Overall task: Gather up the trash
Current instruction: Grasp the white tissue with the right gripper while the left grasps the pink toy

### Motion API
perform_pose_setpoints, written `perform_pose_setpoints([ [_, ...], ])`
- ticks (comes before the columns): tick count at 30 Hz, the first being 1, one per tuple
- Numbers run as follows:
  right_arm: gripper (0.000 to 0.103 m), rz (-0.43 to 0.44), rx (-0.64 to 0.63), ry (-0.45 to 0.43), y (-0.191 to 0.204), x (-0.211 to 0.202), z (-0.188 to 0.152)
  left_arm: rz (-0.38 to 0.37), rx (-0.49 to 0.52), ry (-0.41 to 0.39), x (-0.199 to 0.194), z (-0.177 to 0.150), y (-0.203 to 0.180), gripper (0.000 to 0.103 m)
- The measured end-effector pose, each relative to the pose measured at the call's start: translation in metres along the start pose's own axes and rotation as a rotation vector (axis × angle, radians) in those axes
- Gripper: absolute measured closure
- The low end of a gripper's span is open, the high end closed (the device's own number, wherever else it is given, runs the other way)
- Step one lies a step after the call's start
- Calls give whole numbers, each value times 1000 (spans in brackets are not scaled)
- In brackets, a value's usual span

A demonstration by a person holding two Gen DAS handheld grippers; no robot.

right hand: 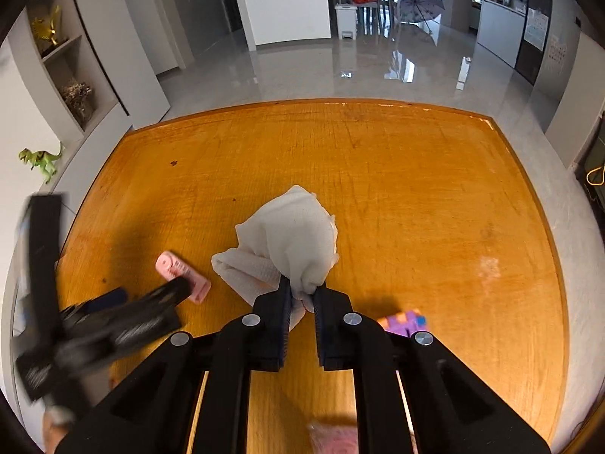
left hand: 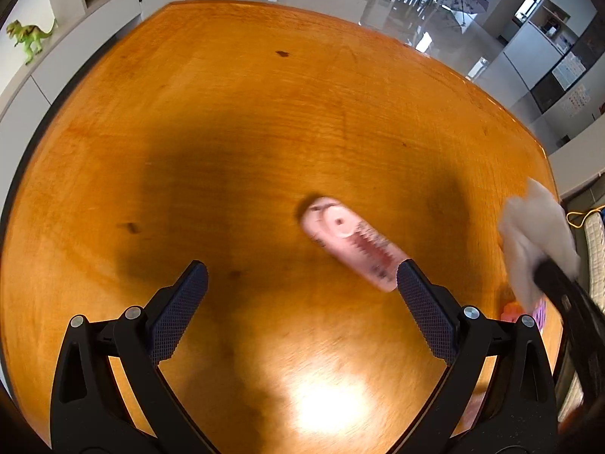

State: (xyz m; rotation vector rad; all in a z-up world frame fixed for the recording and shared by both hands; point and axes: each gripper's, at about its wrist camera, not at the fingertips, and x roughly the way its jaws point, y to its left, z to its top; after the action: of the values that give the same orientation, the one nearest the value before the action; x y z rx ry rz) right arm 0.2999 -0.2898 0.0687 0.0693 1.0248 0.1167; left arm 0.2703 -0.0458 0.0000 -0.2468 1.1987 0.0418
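Right gripper [right hand: 302, 297] clamps white tissue [right hand: 291, 234]; left gripper [left hand: 302, 283] gapes, seemingly above pink wrapper [left hand: 351, 242].

The pink wrapper [left hand: 353, 244] is motion-blurred (print unreadable), and the left tool [right hand: 151, 299] smears across the right wrist view.

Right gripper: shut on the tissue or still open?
Shut. In the right wrist view the right gripper pinches the crumpled white tissue between its pads, bunching it there.

Steep close wrist views, shared table [left hand: 264, 113]
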Motion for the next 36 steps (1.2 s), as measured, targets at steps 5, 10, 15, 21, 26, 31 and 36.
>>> perform_pose_setpoints([
  [5, 91, -9, -17, -11, -3, -11, -4, 51, 7, -24, 13, 7, -23, 9],
  [10, 91, -6, -18, -18, -8, -17, -12, 112, 158, -85, 11, 0, -38, 51],
  [15, 91, 15, -10, -15, -4, -20, -20, 79, 232, -49, 1, -12, -25, 70],
  [21, 91, 57, -8, -13, 9, -30, -39, 8, 276, -18, -15, -32, 6, 76],
  [26, 91, 122, 4, -2, 22, -45, -63, -24, 283, -44, -39, -54, 30, 76],
  [31, 91, 176, -5, 12, 44, -64, -92, -43, 272, -71, -70, -77, 56, 76],
  [36, 91, 218, -39, 16, 73, -84, -122, -32, 261, -116, -107, -108, 91, 76],
])
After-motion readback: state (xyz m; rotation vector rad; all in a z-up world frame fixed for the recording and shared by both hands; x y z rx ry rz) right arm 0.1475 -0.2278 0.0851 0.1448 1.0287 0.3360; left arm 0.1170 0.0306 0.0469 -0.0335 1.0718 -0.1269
